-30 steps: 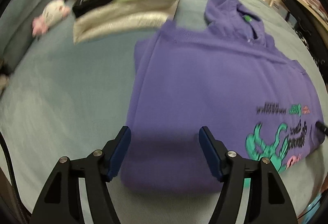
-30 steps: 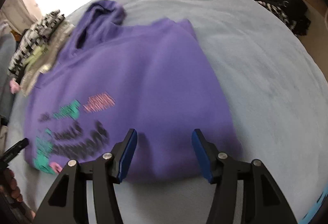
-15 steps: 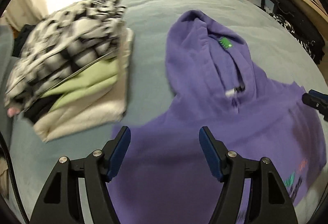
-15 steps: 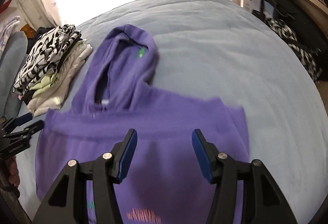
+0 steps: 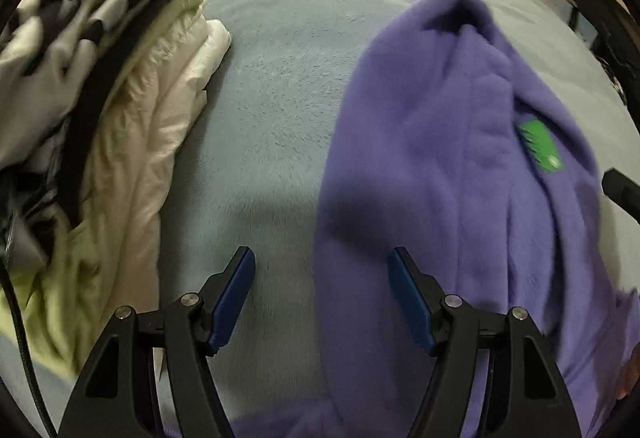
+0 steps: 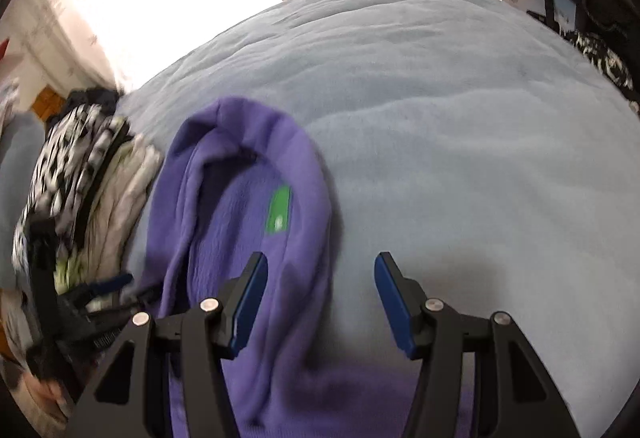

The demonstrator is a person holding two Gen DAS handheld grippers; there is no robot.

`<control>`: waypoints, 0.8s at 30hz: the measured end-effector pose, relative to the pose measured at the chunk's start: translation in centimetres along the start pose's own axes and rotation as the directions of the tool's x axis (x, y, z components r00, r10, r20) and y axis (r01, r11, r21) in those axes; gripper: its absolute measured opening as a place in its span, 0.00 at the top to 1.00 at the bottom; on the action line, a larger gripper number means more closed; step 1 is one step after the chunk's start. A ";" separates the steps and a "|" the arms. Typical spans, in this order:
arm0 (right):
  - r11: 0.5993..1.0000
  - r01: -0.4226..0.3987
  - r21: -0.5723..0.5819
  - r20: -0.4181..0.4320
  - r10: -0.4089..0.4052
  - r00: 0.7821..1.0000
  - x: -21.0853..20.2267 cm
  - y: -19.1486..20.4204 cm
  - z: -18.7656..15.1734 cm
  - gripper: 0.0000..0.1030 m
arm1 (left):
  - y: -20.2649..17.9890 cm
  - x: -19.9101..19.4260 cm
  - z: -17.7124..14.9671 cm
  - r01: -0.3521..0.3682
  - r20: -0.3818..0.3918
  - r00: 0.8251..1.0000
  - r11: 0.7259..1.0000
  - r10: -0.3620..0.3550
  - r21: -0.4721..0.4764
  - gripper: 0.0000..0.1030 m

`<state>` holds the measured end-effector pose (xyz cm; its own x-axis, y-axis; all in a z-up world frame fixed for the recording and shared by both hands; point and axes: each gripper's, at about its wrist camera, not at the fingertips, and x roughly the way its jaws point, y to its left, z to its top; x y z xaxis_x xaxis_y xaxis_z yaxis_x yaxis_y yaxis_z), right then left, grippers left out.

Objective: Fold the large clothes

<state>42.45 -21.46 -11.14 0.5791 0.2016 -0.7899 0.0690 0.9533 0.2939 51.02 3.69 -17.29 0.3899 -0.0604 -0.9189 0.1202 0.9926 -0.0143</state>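
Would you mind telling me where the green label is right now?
The green label sits inside the purple hood, which lies flat on the blue blanket; in the right wrist view it is just above the gripper's left finger, right of the folded pile.

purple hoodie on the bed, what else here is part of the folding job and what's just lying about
Part of the job:
purple hoodie, hood lying flat
left gripper, jaws opening, nothing held
right gripper, open

Lying about:
pile of folded clothes
grey-blue blanket
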 end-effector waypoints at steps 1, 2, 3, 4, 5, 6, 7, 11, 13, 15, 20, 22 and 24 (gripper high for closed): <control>1.000 0.013 0.004 0.001 -0.013 1.000 0.7 0.0 0.4 0.46 | -0.1 0.2 0.2 -0.017 0.018 1.000 1.000 0.017 0.001 0.26; 1.000 0.029 0.007 0.004 -0.029 1.000 1.6 -0.1 0.9 0.46 | -0.1 0.4 0.3 -0.033 0.032 0.999 0.999 0.033 0.000 0.19; 1.000 0.031 0.008 0.003 -0.031 1.000 2.0 -0.1 1.2 0.46 | -0.2 0.6 0.3 -0.050 0.045 0.998 0.999 0.050 0.002 0.14; 1.000 0.027 0.012 -0.006 -0.027 1.000 2.7 -0.2 1.6 0.46 | -0.4 1.0 0.4 -0.062 0.053 0.997 0.998 0.062 0.004 0.11; 0.999 0.025 0.023 -0.018 -0.024 1.000 3.5 -0.3 1.9 0.46 | -0.5 1.2 0.4 -0.070 0.055 0.996 0.998 0.070 0.004 0.08; 0.999 0.025 0.035 -0.024 -0.024 0.999 4.0 -0.4 2.1 0.46 | -0.6 1.5 0.4 -0.076 0.054 0.996 0.997 0.076 0.004 0.06; 0.999 0.021 0.045 -0.034 -0.019 0.999 4.6 -0.5 2.3 0.46 | -0.7 1.8 0.4 -0.075 0.053 0.996 0.997 0.074 -0.001 0.06; 0.998 -0.012 0.058 -0.039 0.014 0.999 5.6 -0.3 3.0 0.65 | -1.0 2.0 0.8 -0.014 0.055 0.998 1.000 0.014 -0.002 0.35; 1.000 -0.013 0.027 -0.049 0.014 0.999 5.6 0.5 3.2 0.89 | -2.5 1.2 0.6 0.052 0.069 0.996 0.996 -0.057 0.070 0.93; 1.000 0.010 -0.023 -0.023 -0.010 1.000 4.8 1.6 3.0 0.91 | -4.3 0.3 0.1 -0.057 0.118 0.992 0.990 0.041 0.131 0.94; 0.995 -0.061 -0.081 0.089 0.068 0.994 -1.3 3.3 1.8 0.92 | -5.4 -4.3 -1.9 -0.121 0.241 0.967 0.983 0.085 0.138 0.95; 0.985 -0.126 -0.114 0.143 0.142 0.979 -5.3 3.8 0.7 0.92 | -4.0 -7.5 -3.2 -0.095 0.294 0.954 0.990 0.060 0.106 0.95; 0.972 -0.175 -0.157 0.186 0.203 0.961 -9.1 4.1 -0.7 0.92 | -2.2 -10.6 -4.9 -0.059 0.339 0.940 0.995 0.028 0.081 0.95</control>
<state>36.90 -19.20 -3.07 0.7216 0.3460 -0.5997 -0.1619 0.9265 0.3396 42.13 2.70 -9.42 0.6796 -0.0641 -0.7308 0.1702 0.9828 0.0720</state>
